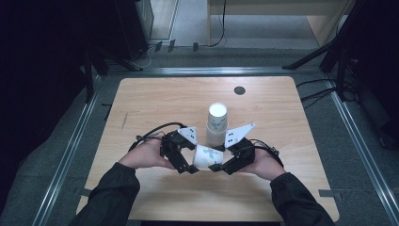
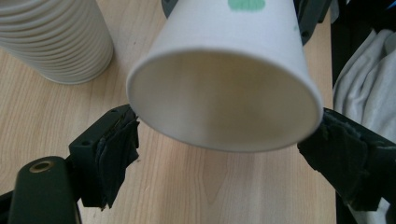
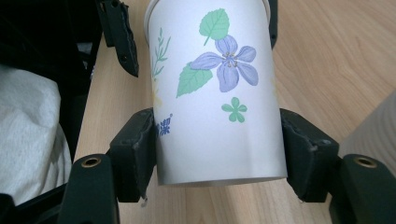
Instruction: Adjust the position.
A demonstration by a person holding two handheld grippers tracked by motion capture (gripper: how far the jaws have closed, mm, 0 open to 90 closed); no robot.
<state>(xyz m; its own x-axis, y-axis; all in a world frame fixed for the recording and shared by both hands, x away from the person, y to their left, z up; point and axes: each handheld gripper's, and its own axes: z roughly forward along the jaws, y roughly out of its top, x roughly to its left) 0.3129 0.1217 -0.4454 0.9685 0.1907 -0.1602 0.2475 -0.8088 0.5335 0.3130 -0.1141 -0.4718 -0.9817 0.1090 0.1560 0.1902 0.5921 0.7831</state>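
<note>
Sideways between both claws lies the white flower-printed paper cup [image 1: 207,157], long axis running claw to claw. Its open mouth faces the left gripper [image 1: 185,165], whose jaws flank the rim [image 2: 224,105]. Its base points at the right gripper [image 1: 217,166], clamped around the lower wall [image 3: 219,116].

a white paper cup [image 1: 207,156] with a printed purple flower, green leaves and small blue lettering lies tipped on its side, held just above the wooden surface [image 1: 155,101] near its front edge. its open mouth [image 2: 224,100] faces the person's left, its flat base [image 3: 222,178] the right. the inside is plain white and empty. just behind it stands a stack of like cups [image 1: 217,123], upright.
</note>
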